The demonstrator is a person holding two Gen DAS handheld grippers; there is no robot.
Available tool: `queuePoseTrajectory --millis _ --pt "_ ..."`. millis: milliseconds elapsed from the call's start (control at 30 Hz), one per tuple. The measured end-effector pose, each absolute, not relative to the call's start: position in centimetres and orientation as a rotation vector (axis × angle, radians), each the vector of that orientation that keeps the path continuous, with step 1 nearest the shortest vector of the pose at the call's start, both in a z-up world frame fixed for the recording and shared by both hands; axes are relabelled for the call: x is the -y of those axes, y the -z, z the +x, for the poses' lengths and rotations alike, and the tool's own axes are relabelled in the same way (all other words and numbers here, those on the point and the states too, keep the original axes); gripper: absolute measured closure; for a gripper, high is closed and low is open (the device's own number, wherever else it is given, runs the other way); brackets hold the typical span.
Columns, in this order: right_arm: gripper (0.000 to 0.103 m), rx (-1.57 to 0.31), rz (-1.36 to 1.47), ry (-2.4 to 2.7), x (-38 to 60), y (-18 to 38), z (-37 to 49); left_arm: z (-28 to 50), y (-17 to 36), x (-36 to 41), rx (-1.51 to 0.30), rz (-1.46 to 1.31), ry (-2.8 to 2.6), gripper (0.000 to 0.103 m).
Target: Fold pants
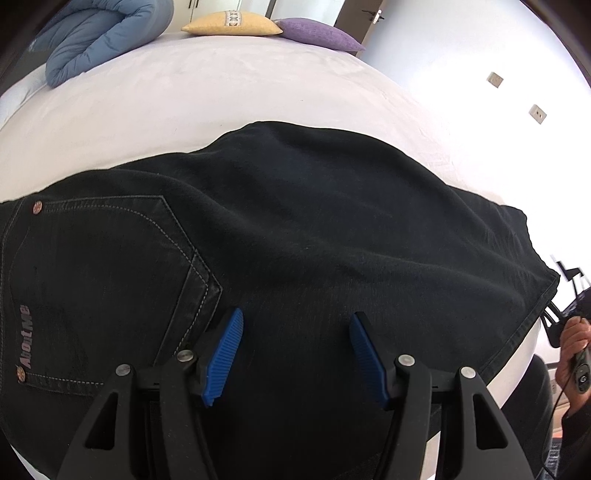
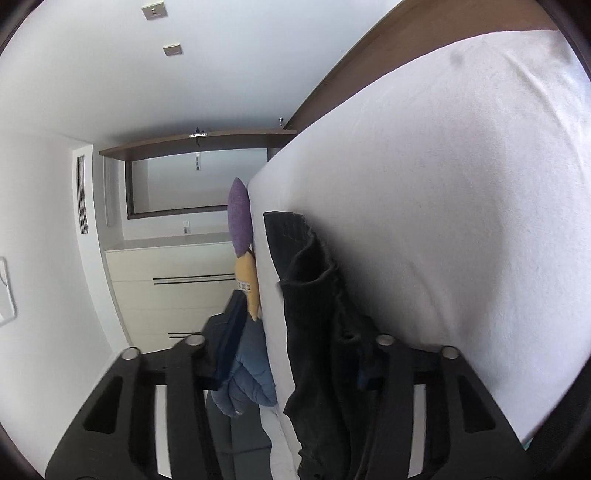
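- Pants (image 1: 295,229), black, lie spread across the near part of the white bed (image 1: 184,99).
- Left claw (image 1: 295,354) hovers over them, jaws apart, gripping nothing.
- Right claw (image 2: 291,354) has pant fabric between its fingers; whether it pinches, I cannot tell.
- Pillows (image 1: 232,24) lie far.

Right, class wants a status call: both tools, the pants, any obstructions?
Left tool open, hovering over the black denim pants on the white bed. Right tool at pant fabric, grip unclear. Nothing obstructing.
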State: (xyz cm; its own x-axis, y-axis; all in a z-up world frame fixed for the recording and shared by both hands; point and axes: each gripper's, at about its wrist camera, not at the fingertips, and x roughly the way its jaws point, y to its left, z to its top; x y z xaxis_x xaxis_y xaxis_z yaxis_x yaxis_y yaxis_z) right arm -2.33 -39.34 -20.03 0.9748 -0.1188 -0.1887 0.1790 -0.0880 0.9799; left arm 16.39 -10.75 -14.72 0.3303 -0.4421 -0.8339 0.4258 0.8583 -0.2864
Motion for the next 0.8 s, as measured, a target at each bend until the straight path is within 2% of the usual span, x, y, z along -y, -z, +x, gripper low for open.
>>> queuePoseTrajectory --millis 33,100,333,433,533,633,700,800 --pt "0.086 -0.058 1.642 0.249 39.3 20.3 -1.8 16.4 14.6 10.6 -1.097 -0.025 0.568 0.041" --pt "0.094 -0.078 1.628 0.258 38.7 20.5 -2.2 16.4 14.6 10.3 -1.098 -0.032 0.569 0.041" --pt "0.096 -0.159 1.444 0.326 37.5 16.6 -0.4 16.5 14.5 9.7 -1.096 -0.067 0.577 0.041" --pt "0.096 -0.243 1.226 0.301 34.8 11.5 2.8 16.6 14.4 9.1 -1.102 -0.104 0.579 0.041" --pt "0.096 -0.375 0.93 0.186 28.1 6.7 8.4 16.7 14.0 8.0 -1.107 -0.16 0.579 0.04" --pt "0.096 -0.527 0.661 0.064 20.0 5.9 13.6 16.9 13.5 6.7 -1.122 -0.297 0.605 0.03" --pt "0.096 -0.669 0.462 0.025 14.3 8.2 17.2 17.1 13.1 6.1 -1.12 -0.369 0.634 0.018" --pt "0.096 -0.79 0.343 0.023 10.5 11.8 19.1 17.5 12.8 6.2 -1.142 -0.437 0.69 0.011"
